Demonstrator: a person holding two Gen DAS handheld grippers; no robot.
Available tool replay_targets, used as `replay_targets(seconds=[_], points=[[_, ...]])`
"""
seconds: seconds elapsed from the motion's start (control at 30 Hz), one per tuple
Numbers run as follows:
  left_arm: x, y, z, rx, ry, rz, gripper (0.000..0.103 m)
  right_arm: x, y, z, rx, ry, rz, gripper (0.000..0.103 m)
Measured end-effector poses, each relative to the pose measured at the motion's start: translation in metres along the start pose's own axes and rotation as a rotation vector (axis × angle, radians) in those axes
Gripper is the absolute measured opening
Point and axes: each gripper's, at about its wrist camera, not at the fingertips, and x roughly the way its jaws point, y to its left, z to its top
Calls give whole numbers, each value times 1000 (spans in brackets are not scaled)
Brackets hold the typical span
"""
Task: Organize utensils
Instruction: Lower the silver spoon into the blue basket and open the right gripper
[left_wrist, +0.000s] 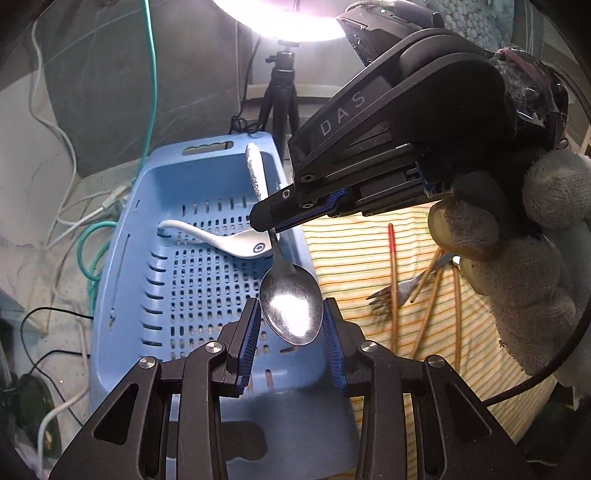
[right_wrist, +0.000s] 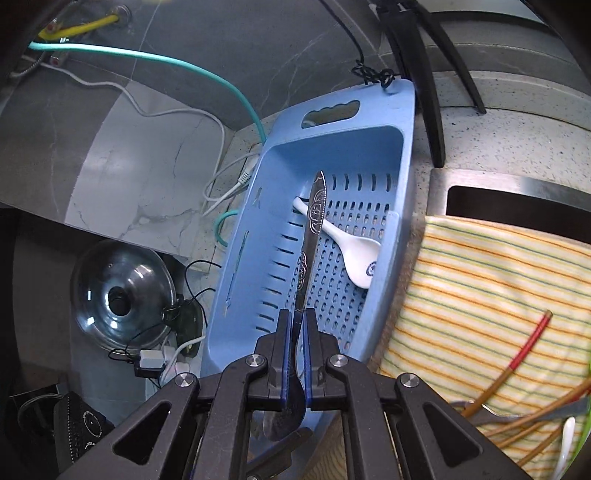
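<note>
In the centre of the left wrist view, the right gripper (left_wrist: 264, 221) is closed on the neck of a metal spoon (left_wrist: 291, 309), which hangs above the blue perforated basket (left_wrist: 122, 280). The bowl of the spoon is between the fingers of the left gripper (left_wrist: 291, 341), which are wide apart; I cannot tell if they touch it. A white ceramic spoon (left_wrist: 236, 242) lies inside the basket. At the right of the frame, chopsticks (left_wrist: 393, 288) and a fork (left_wrist: 388, 295) rest on a striped cloth (left_wrist: 354, 258).

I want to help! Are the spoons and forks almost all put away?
Just started. Done: one white spoon lies in the blue basket. In hand: the right gripper pinches a metal spoon above it; the left gripper is open. Left: fork and chopsticks on the striped cloth.
</note>
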Motion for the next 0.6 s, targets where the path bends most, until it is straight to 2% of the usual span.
replay_targets(seconds=[0.3,0.4,0.6], points=[[12,16,2,-35,31,23,33,10,4,6,-38,10,-34,9],[8,16,3,-45,23,25,33,6,6,5,-48,2,-33,13],[-6,8,2,-58,5,39,33,-11,7,0,-65,-12,-29,14]])
